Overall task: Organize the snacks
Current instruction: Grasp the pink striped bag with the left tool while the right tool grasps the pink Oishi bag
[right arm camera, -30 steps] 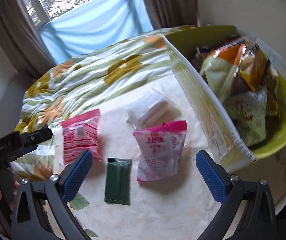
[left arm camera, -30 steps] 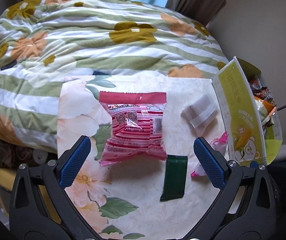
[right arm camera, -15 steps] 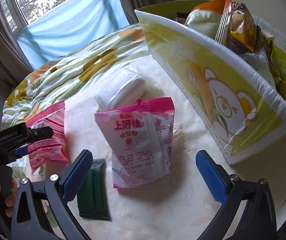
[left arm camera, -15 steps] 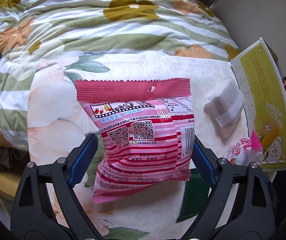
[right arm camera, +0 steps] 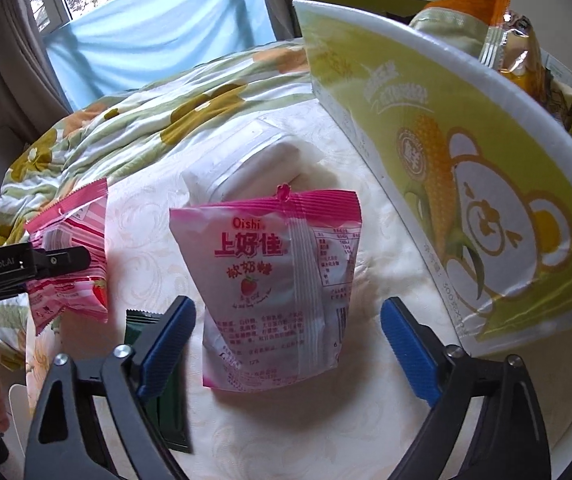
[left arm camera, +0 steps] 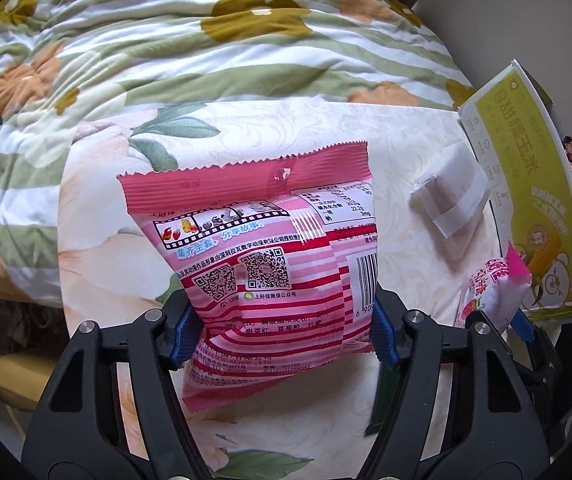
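My left gripper is shut on the red-striped pink snack bag, its blue pads pressing both sides; the bag also shows at the left of the right wrist view, raised at its far end. My right gripper is open, its jaws either side of the pink and white Oishi bag, which lies on the table; the bag also shows in the left wrist view. A yellow-green carton with several snack bags in it stands to the right.
A white wrapped packet lies behind the Oishi bag. A dark green sachet lies under my right gripper's left finger. A floral quilt covers the bed beyond the small cloth-covered table.
My left gripper closed on the striped bag. My right gripper moved forward and down over the Oishi bag, its jaws narrowing but still open.
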A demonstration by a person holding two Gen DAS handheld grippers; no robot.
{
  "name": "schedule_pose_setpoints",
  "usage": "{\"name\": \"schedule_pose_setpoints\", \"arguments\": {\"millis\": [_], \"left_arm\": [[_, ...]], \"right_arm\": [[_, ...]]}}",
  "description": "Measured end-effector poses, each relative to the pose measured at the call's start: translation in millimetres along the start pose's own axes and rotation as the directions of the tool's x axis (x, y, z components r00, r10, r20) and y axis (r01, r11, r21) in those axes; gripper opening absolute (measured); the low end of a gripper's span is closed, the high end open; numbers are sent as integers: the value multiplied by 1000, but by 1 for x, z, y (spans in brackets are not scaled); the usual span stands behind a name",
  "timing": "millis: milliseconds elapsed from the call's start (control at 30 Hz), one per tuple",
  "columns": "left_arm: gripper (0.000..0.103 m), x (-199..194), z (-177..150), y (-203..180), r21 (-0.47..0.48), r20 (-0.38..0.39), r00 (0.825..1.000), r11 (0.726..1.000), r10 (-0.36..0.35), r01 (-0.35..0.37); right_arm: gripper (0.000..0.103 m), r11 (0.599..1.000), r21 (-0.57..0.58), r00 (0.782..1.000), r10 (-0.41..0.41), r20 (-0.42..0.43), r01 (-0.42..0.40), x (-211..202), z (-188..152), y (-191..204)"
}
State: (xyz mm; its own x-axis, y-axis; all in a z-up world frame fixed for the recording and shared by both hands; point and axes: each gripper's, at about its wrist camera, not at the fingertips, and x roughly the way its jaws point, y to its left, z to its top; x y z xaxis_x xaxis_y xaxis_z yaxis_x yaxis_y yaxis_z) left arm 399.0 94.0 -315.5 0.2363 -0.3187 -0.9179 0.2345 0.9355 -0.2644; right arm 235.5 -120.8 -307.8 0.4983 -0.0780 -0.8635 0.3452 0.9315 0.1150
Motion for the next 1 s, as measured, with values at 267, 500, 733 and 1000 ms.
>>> {"name": "schedule_pose_setpoints", "arguments": {"millis": [267,500,733,1000], "left_arm": [[66,-14,-17,8,-13,8,998,998,55,-55],[66,-32,-35,11,-50,29,998,997,63,-62],[66,-52,-46,5,-58,63,995,996,71,-67],[66,-97,-39,-9,-22,118,989,996,86,-84]], "right_arm": [[86,998,-51,999,21,-34,-22,15,7,5],[58,995,-96,997,29,-72,-36,20,12,5],[48,988,-145,997,39,-63,-48,13,15,8],[48,977,-182,993,113,-14,-114,-34,27,25]]}}
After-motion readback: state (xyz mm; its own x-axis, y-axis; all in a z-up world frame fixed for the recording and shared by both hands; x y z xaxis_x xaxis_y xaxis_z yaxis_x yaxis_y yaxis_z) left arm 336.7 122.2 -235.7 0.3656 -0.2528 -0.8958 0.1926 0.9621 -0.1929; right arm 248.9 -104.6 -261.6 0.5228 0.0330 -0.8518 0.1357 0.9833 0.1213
